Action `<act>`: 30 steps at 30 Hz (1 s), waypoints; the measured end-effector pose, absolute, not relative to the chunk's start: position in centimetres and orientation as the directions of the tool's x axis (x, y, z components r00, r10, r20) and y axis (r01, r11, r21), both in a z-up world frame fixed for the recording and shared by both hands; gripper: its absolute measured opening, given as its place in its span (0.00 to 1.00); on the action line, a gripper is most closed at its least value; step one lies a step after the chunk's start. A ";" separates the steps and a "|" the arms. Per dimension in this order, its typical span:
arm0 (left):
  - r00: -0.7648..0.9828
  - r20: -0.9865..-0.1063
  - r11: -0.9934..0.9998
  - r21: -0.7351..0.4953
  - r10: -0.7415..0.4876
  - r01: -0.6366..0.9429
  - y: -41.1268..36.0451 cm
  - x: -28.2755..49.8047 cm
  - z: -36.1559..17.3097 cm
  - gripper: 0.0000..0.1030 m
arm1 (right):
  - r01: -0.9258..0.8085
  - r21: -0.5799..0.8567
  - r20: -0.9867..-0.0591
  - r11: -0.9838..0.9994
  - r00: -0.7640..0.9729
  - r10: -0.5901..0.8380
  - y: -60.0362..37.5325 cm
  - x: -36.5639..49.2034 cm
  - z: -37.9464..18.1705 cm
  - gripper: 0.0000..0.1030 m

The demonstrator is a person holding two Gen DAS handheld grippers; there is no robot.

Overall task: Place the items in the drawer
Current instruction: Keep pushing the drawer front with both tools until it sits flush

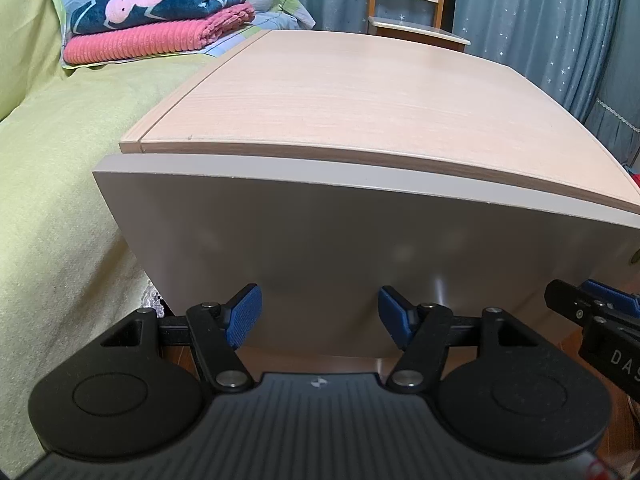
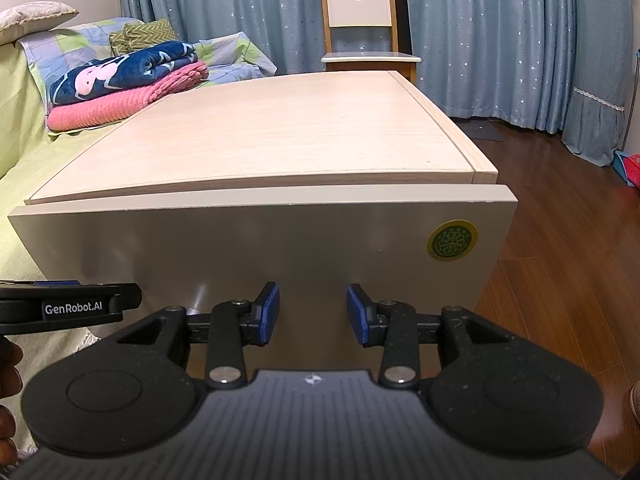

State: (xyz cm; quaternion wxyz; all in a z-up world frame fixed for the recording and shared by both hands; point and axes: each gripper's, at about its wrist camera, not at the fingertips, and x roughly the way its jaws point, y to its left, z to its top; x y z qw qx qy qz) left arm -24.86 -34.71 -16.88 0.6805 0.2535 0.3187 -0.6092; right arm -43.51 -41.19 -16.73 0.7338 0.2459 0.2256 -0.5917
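A light wood cabinet [image 1: 352,92] stands beside a bed, with its white drawer front [image 1: 320,248] shut flush under the top. In the right wrist view the same drawer front [image 2: 248,248] carries a round green sticker [image 2: 452,240] near its right edge. My left gripper [image 1: 320,316] is open, its blue pads close to the lower part of the drawer front, nothing between them. My right gripper [image 2: 313,312] is open too, at the same height, holding nothing. Each gripper shows at the edge of the other's view. No loose items lie on the cabinet top.
A bed with a green cover [image 1: 60,184] lies left of the cabinet, with folded pink and navy blankets [image 1: 156,20] on it. A wooden chair [image 2: 360,28] stands behind, before blue curtains [image 2: 500,32]. Wooden floor [image 2: 560,260] runs to the right.
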 end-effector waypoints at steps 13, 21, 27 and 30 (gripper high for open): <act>0.052 -0.742 0.132 -0.049 -0.668 0.990 -35.6 -24.6 -16.8 0.65 | 0.980 0.095 -0.621 0.174 0.195 -0.759 -41.7 -43.4 -16.8 0.33; 0.051 -0.741 0.134 -0.053 -0.669 0.990 -35.9 -24.5 -16.9 0.65 | 0.981 0.096 -0.621 0.171 0.193 -0.760 -42.0 -43.4 -16.9 0.33; 0.051 -0.741 0.134 -0.053 -0.669 0.990 -35.9 -24.7 -17.0 0.65 | 0.981 0.104 -0.626 0.163 0.192 -0.755 -42.3 -43.3 -16.8 0.33; 0.049 -0.742 0.134 -0.056 -0.668 0.989 -36.0 -24.6 -17.0 0.65 | 0.981 0.108 -0.629 0.160 0.192 -0.753 -42.4 -43.2 -16.7 0.33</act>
